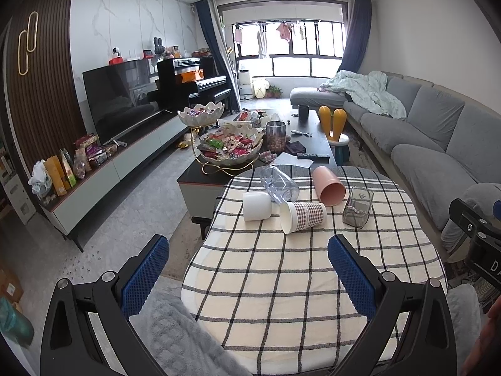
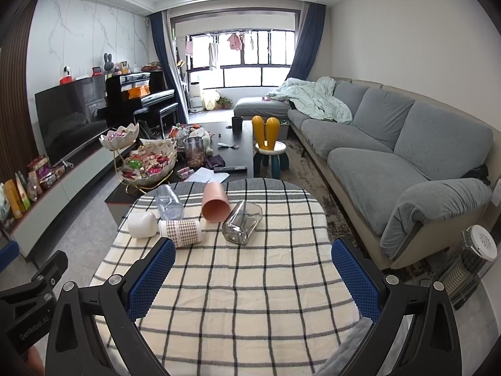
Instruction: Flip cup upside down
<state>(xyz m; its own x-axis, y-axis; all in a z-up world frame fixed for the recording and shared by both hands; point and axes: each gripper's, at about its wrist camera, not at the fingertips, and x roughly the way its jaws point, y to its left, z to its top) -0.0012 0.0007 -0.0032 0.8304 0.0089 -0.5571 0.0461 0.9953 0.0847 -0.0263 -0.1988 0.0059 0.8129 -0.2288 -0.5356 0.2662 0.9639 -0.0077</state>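
Closest in, the left gripper (image 1: pixel 249 274) and right gripper (image 2: pixel 253 277) both gape wide, holding nothing. At 12 o'clock on the checked cloth (image 1: pixel 281 282), left to right, lie five tipped cups: white cup (image 1: pixel 256 206), clear cup (image 1: pixel 279 184), plaid paper cup (image 1: pixel 302 216), pink cup (image 1: pixel 328 185), square glass (image 1: pixel 358 206). They crowd together, so grabbing one might bump its neighbor off the table.

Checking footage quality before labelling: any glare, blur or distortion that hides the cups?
Left wrist view: bright window blows out, cups stay sharp, strong fisheye bending at the edges. Right wrist view: same window glare; the clear square glass cup shows pale reflections, edges readable.

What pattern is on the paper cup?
A brown-and-white check on the paper cup, clearest in the left wrist view.
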